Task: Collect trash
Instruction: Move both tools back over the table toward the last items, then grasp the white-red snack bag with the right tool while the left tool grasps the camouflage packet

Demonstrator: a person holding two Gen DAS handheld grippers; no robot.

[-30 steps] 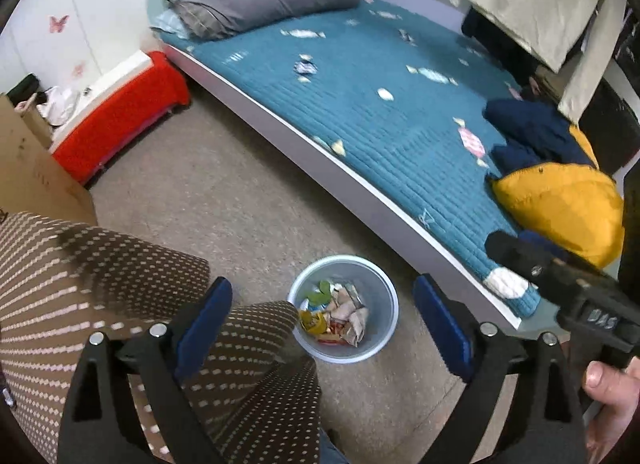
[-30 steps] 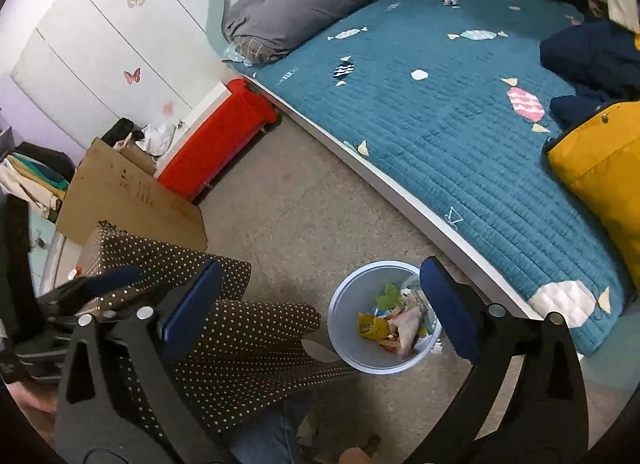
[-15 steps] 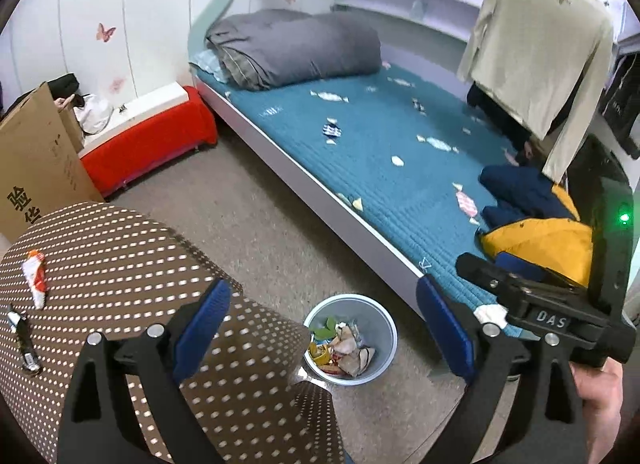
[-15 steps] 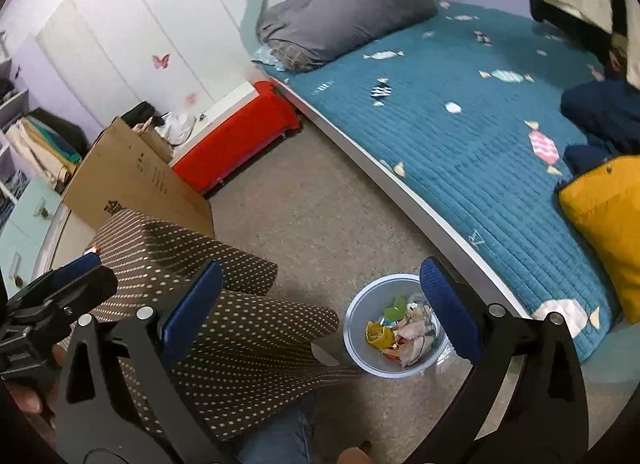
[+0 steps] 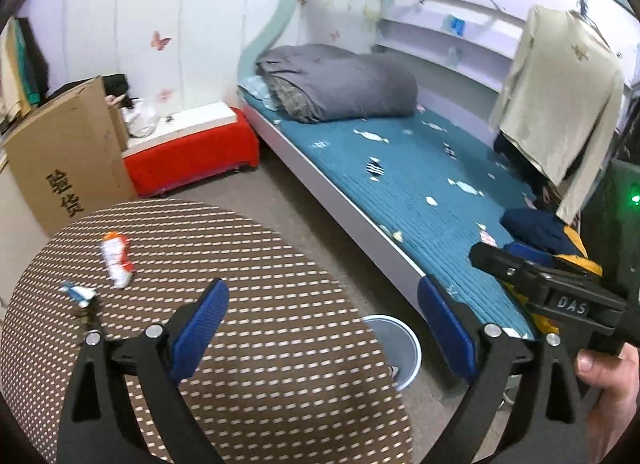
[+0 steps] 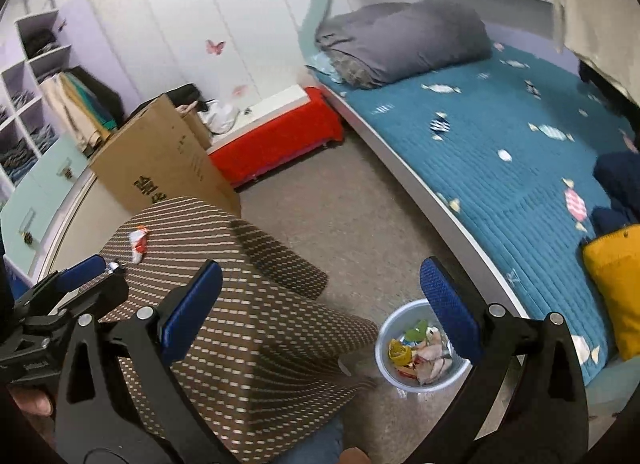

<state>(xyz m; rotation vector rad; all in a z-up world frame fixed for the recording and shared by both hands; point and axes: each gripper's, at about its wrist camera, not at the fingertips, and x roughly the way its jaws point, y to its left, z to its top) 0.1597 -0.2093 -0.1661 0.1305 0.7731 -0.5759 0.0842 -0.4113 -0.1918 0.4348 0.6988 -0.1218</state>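
Observation:
A red-and-white wrapper (image 5: 116, 260) (image 6: 138, 242) lies on the round table's brown dotted cloth (image 5: 260, 364) (image 6: 240, 304), with a small blue-and-white wrapper (image 5: 78, 293) and a dark scrap (image 5: 86, 316) beside it. My left gripper (image 5: 324, 328) hovers open over the table's near right part, well short of the wrappers, nothing between its fingers. A pale blue bin (image 6: 420, 348) holding several crumpled wrappers stands on the floor between table and bed; the table edge half hides the bin (image 5: 396, 348) in the left wrist view. My right gripper (image 6: 320, 308) is open and empty above the table's edge.
A bed with a teal quilt (image 5: 420, 192), a grey duvet (image 5: 340, 88) and yellow and navy clothes (image 6: 616, 264) runs along the right. A cardboard box (image 5: 68, 160) and a red bench (image 5: 192, 156) stand behind the table. A shirt (image 5: 560, 96) hangs over the bed.
Both views have tilted up and back from the bin. The table top with its wrappers has come into the left wrist view, and the bin has slid partly behind the table edge.

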